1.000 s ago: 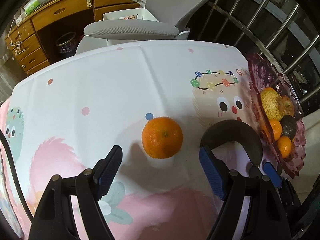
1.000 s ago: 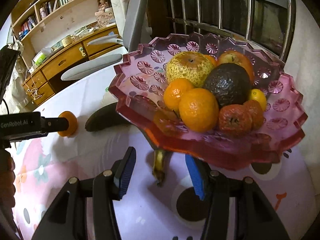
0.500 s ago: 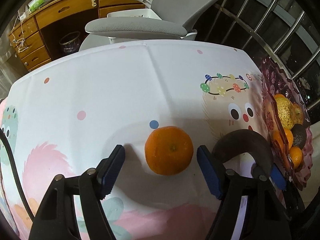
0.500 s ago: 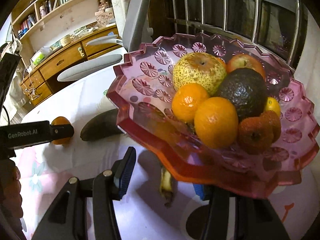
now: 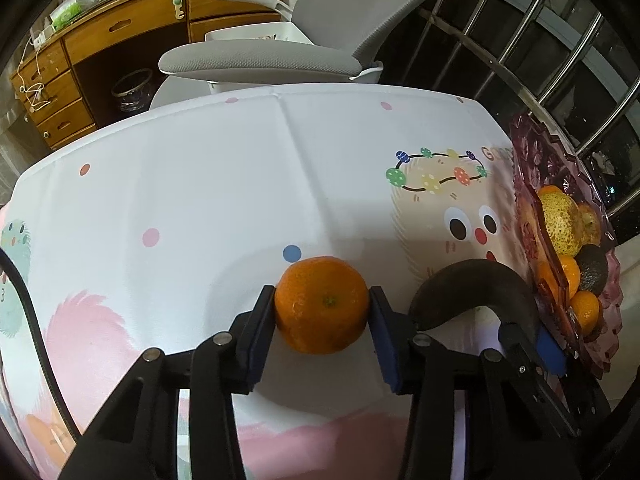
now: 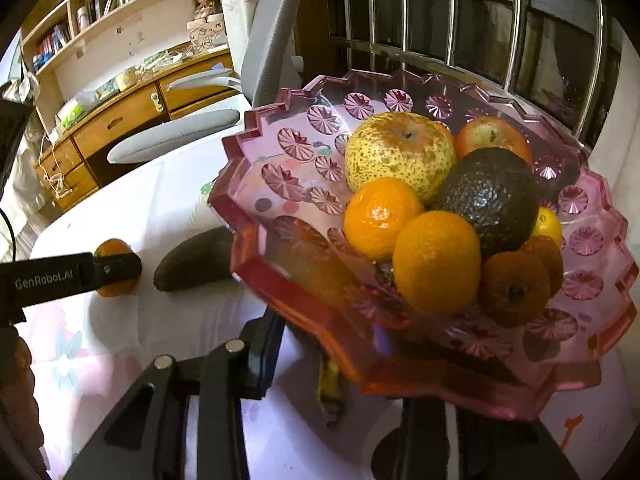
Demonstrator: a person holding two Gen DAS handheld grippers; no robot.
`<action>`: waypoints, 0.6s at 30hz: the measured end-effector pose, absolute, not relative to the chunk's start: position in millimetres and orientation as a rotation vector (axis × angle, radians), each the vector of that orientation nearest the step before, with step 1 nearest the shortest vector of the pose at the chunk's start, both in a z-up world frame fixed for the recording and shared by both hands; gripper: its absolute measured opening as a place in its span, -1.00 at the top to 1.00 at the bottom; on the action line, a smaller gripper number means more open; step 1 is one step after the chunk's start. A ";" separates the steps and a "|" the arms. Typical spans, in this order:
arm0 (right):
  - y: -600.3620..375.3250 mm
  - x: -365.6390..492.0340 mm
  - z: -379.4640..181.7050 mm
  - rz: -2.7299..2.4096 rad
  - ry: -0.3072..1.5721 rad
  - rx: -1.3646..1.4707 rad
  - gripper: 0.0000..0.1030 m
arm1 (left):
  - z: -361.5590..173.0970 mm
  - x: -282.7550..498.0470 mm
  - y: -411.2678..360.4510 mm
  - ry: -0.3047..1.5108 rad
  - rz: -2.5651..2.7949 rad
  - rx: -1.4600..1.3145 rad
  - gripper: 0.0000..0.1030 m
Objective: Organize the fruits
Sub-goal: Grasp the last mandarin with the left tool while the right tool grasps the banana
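Note:
On the patterned tablecloth lies an orange, and my left gripper is closing with both blue pads pressed against its sides; the right wrist view shows that gripper beside the fruit. A dark overripe banana curves toward the pink glass bowl, its stem end between the fingers of my right gripper. Those jaws are closing. The bowl hides one finger, so contact with the banana is unclear. The bowl holds a pear, an avocado, an apple and several oranges.
A grey office chair stands at the table's far edge, with a wooden desk with drawers behind it. Metal window bars rise behind the bowl. The bowl sits near the table's right edge.
The left jaws have drawn in from wide apart and now clamp the orange. The right jaws have narrowed around the banana's stem end, and the right camera sits closer under the bowl's rim.

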State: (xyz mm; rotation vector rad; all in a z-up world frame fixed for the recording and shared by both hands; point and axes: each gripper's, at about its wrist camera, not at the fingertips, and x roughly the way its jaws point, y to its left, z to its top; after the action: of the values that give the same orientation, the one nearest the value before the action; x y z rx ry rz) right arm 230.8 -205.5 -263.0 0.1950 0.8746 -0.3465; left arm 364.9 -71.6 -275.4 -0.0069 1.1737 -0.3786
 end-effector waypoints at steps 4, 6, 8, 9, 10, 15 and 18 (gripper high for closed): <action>-202.6 226.5 -262.6 -0.345 0.874 0.189 0.37 | -274.8 361.6 -68.1 1.180 -0.380 -0.010 0.17; -199.2 224.2 -261.7 -0.347 0.875 0.180 0.40 | -273.2 358.5 -64.8 1.176 -0.377 -0.010 0.17; -195.3 220.4 -259.7 -0.351 0.871 0.173 0.42 | -270.7 354.2 -61.0 1.168 -0.378 -0.019 0.18; -192.2 217.8 -258.2 -0.353 0.868 0.168 0.44 | -269.2 352.2 -58.9 1.164 -0.379 -0.022 0.18; -189.7 216.0 -257.0 -0.354 0.865 0.164 0.45 | -266.7 349.2 -56.5 1.158 -0.381 -0.027 0.18; -174.2 201.9 -247.9 -0.361 0.847 0.134 0.49 | -251.4 333.9 -43.8 1.128 -0.395 -0.037 0.18; -167.8 191.7 -240.7 -0.379 0.835 0.119 0.50 | -241.0 324.0 -34.6 1.113 -0.403 -0.039 0.18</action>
State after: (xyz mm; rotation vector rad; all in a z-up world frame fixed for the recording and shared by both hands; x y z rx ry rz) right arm 191.7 -167.8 -240.7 0.1188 0.8354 -0.3787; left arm 324.0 -34.6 -241.0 -0.0387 1.1126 -0.4033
